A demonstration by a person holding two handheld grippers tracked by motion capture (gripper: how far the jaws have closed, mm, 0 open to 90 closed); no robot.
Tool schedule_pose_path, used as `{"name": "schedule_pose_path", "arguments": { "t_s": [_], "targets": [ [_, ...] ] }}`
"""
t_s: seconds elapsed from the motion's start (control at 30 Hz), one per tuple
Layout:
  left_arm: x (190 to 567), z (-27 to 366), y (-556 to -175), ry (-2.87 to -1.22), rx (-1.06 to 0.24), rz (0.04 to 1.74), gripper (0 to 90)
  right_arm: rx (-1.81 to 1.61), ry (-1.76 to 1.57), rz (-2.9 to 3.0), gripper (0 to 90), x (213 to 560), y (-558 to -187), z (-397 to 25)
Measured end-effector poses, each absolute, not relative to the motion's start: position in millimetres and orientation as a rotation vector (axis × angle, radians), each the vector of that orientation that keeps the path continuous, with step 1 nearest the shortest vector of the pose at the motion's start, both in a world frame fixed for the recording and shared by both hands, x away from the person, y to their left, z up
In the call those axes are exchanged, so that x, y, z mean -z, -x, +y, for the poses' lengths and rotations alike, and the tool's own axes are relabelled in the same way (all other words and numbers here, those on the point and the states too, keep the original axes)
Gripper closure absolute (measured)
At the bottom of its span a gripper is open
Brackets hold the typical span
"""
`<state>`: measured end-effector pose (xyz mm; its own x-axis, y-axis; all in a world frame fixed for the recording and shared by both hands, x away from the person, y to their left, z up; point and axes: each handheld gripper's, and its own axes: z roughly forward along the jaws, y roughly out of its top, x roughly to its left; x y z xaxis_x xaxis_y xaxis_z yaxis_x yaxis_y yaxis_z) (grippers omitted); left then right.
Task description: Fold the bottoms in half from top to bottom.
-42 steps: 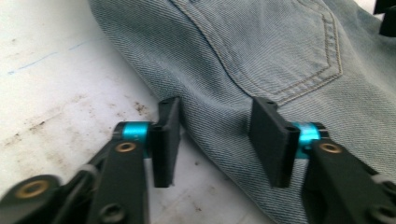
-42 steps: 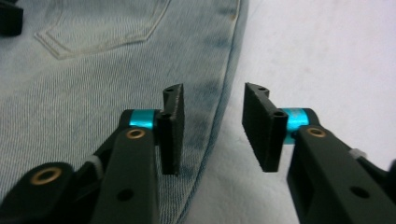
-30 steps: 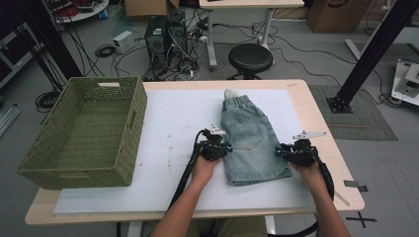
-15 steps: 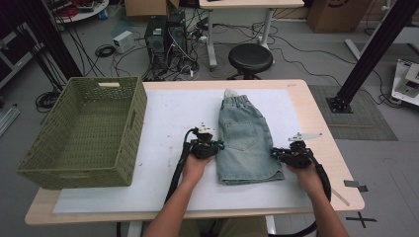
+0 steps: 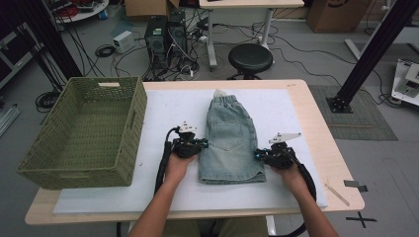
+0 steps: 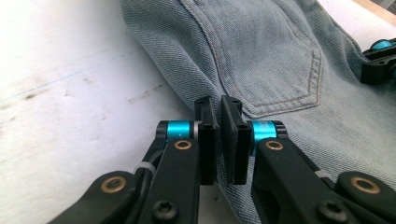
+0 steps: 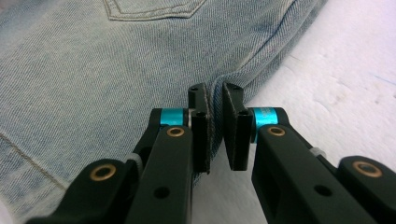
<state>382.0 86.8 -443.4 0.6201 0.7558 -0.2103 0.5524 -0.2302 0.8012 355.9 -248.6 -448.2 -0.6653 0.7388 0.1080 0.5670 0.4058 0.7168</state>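
Observation:
A pair of light blue denim shorts (image 5: 230, 143) lies flat on the white mat (image 5: 163, 106), waistband at the far end, back pocket up. My left gripper (image 5: 203, 144) is at the shorts' left edge. In the left gripper view its jaws (image 6: 219, 105) are pressed nearly together on the denim hem (image 6: 261, 51). My right gripper (image 5: 257, 154) is at the shorts' right edge. In the right gripper view (image 7: 215, 95) a thin fold of denim (image 7: 93, 70) stands pinched between the jaws. The right gripper (image 6: 380, 60) also shows across the fabric in the left gripper view.
A green woven basket (image 5: 136, 113) stands on the table's left side, a short gap from my left gripper. A thin metal strip (image 5: 338, 192) lies near the table's right front corner. White mat extends left and in front of the shorts.
Both grippers have moved left across the mat, and the shorts have shifted left with them, closer to the basket.

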Motion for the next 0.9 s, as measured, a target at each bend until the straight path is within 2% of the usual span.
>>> {"name": "schedule_pose_path", "arguments": {
  "t_s": [0.47,0.73,0.77,0.8,0.87,0.9],
  "targets": [
    [443.7,113.4,-379.1,-1.897,-0.294,1.070,85.2,-1.091,-1.065,2.469,83.6,447.0,-358.0,-220.0],
    [447.2,118.3,-377.2,-1.893,-0.268,1.069,85.0,-1.095,-1.073,2.472,83.3,447.1,-359.6,-217.1],
    [447.4,118.9,-377.7,-1.887,-0.259,1.078,83.2,-1.094,-1.072,2.472,82.4,447.0,-359.9,-217.6],
    [447.4,119.9,-378.7,-1.880,-0.259,1.082,77.4,-1.098,-1.074,2.469,80.8,446.9,-360.0,-217.9],
    [446.0,122.7,-382.8,-1.844,-0.227,1.091,56.9,-1.096,-1.073,2.465,74.5,445.1,-360.1,-219.4],
    [444.0,123.9,-385.6,-1.824,-0.224,1.091,51.3,-1.107,-1.078,2.455,69.9,443.6,-359.9,-220.3]
  ]
}}
